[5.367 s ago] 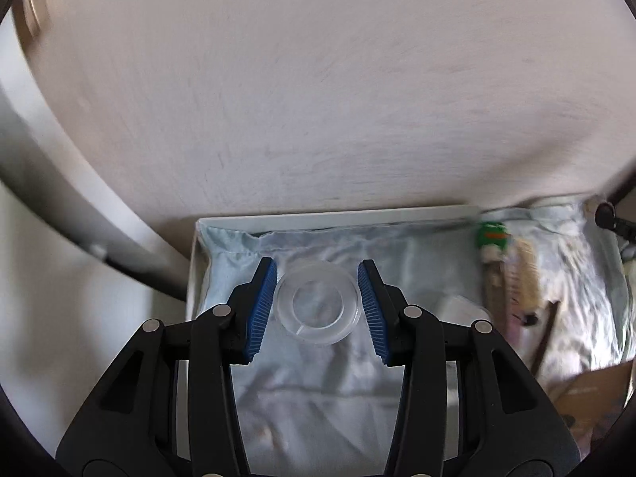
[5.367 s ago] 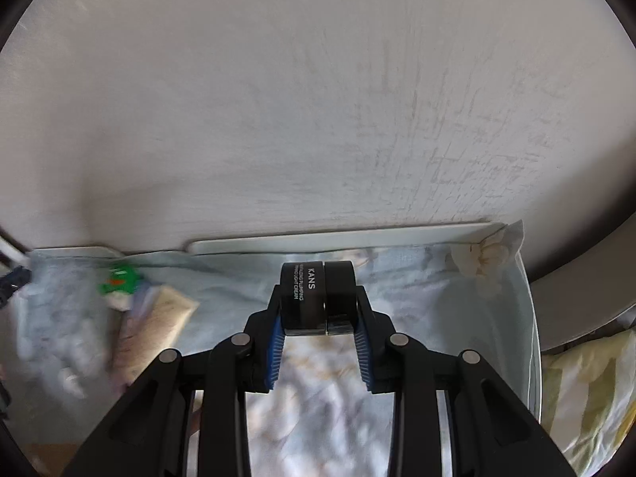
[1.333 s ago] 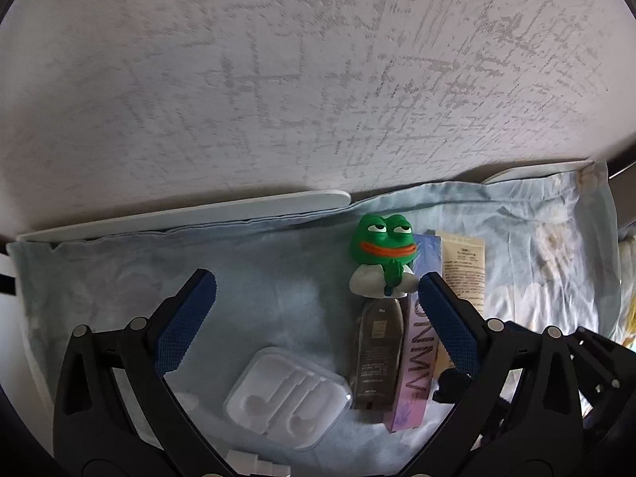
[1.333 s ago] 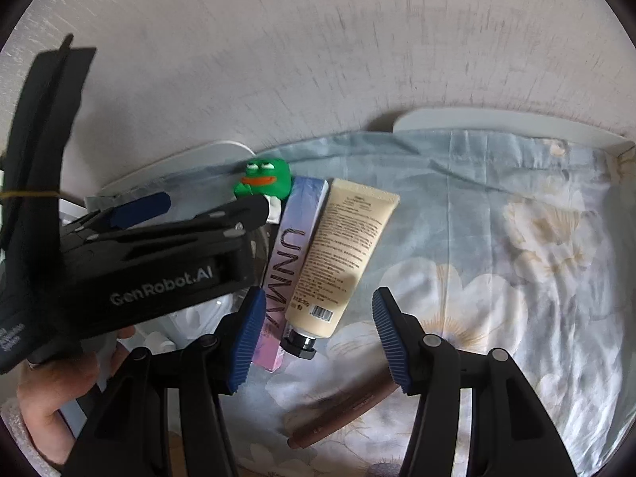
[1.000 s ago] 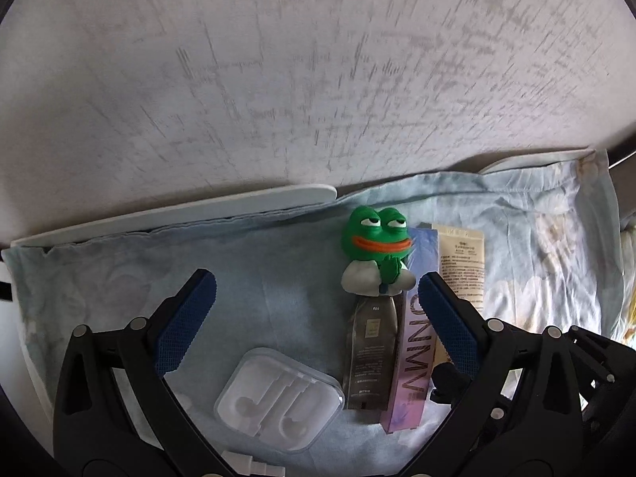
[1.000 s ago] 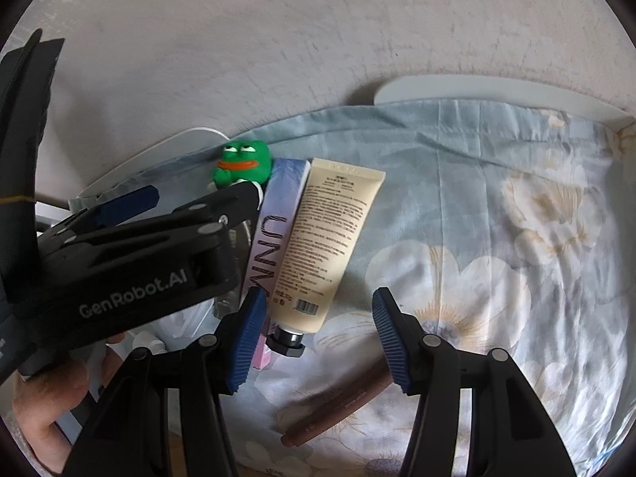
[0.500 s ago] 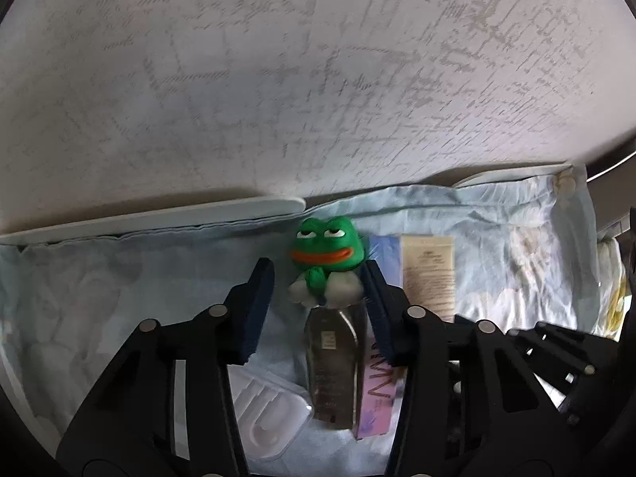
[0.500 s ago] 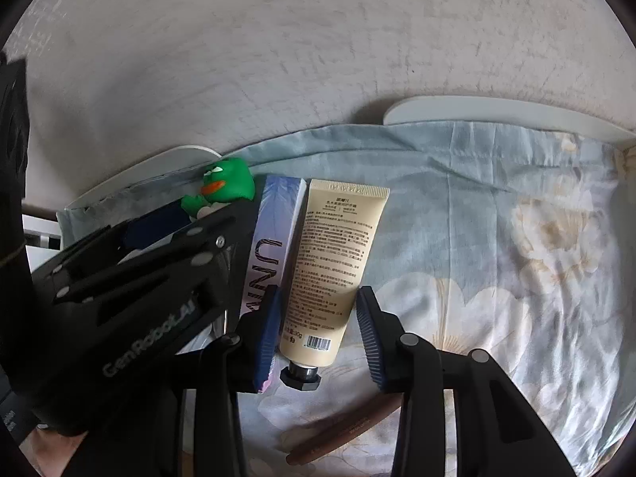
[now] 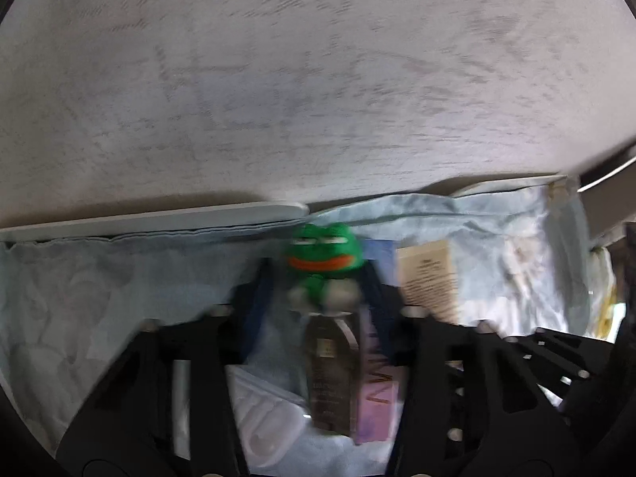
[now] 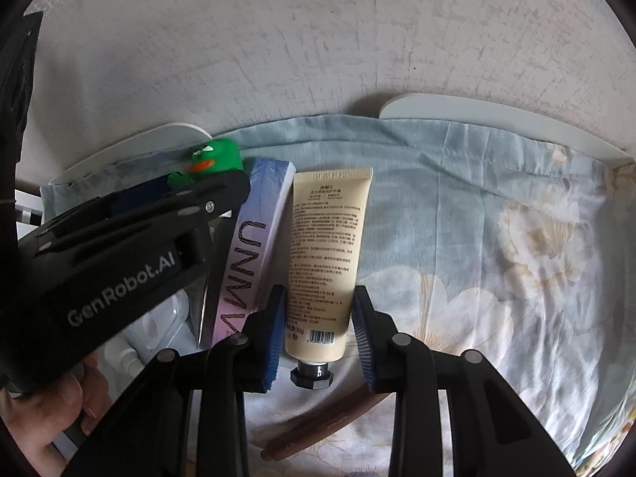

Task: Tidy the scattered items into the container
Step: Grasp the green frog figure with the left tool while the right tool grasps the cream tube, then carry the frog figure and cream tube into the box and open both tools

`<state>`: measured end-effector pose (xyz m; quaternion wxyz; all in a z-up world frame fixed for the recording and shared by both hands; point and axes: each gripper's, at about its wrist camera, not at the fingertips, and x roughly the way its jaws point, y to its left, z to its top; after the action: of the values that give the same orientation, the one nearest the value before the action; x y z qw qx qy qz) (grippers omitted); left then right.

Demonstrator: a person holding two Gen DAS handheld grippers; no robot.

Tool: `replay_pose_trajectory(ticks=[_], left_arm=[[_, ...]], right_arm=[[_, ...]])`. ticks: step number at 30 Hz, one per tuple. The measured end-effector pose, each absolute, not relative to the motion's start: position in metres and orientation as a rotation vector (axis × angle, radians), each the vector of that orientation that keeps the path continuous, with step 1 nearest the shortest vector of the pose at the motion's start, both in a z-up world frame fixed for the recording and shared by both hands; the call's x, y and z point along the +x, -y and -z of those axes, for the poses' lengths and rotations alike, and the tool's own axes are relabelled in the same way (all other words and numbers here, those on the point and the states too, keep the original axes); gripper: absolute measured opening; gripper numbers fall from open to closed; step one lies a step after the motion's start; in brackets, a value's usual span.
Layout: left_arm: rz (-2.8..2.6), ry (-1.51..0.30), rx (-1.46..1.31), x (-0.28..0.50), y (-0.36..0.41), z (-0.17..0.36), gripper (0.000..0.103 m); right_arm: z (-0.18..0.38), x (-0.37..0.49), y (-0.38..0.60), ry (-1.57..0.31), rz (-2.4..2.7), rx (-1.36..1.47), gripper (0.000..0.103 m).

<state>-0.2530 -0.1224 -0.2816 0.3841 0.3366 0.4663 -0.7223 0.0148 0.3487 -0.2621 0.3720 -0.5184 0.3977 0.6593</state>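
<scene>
Two grippers work over a floral cloth (image 10: 477, 238). Nearest us, the right gripper (image 10: 318, 330) has just been closing, its blue pads straddling the cap end of a cream tube (image 10: 324, 254), seemingly not yet pressing it. Beside it lies a purple box (image 10: 250, 246). Farther, near the cloth's back edge, the left gripper (image 9: 318, 290), also closing, brackets a green frog figure (image 9: 324, 254); blur hides contact.

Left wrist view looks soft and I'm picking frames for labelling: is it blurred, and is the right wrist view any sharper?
Left wrist view: smeared, frog figure and gripper outlines soft. Right wrist view: crisp, cream tube text distinct, fisheye bending the edges.
</scene>
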Motion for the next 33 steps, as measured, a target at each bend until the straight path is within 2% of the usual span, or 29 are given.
replay_pose_trajectory(ticks=[10, 12, 15, 19, 22, 25, 33], left_arm=[[1.843, -1.168, 0.805, -0.228, 0.12, 0.254, 0.034], [1.866, -1.145, 0.795, -0.199, 0.132, 0.256, 0.034], [1.905, -1.094, 0.777, -0.182, 0.142, 0.227, 0.034], [1.946, -1.022, 0.743, -0.172, 0.118, 0.184, 0.034], [1.966, -1.018, 0.72, -0.183, 0.101, 0.172, 0.034], [1.976, -0.962, 0.739, -0.18, 0.071, 0.152, 0.034], [1.992, -0.894, 0.839, -0.172, -0.039, 0.132, 0.034]], right_arm=[[0.249, 0.05, -0.355, -1.133, -1.708, -1.253, 0.029], [0.24, 0.056, -0.356, -1.15, -1.725, -1.225, 0.028], [0.222, 0.066, -0.355, -1.168, -1.766, -1.175, 0.027], [0.187, 0.084, -0.345, -1.18, -1.845, -1.11, 0.026], [0.167, 0.1, -0.326, -1.174, -1.878, -1.102, 0.026], [0.147, 0.076, -0.311, -1.216, -1.923, -1.074, 0.026], [0.113, 0.092, -0.232, -1.251, -2.17, -1.15, 0.026]])
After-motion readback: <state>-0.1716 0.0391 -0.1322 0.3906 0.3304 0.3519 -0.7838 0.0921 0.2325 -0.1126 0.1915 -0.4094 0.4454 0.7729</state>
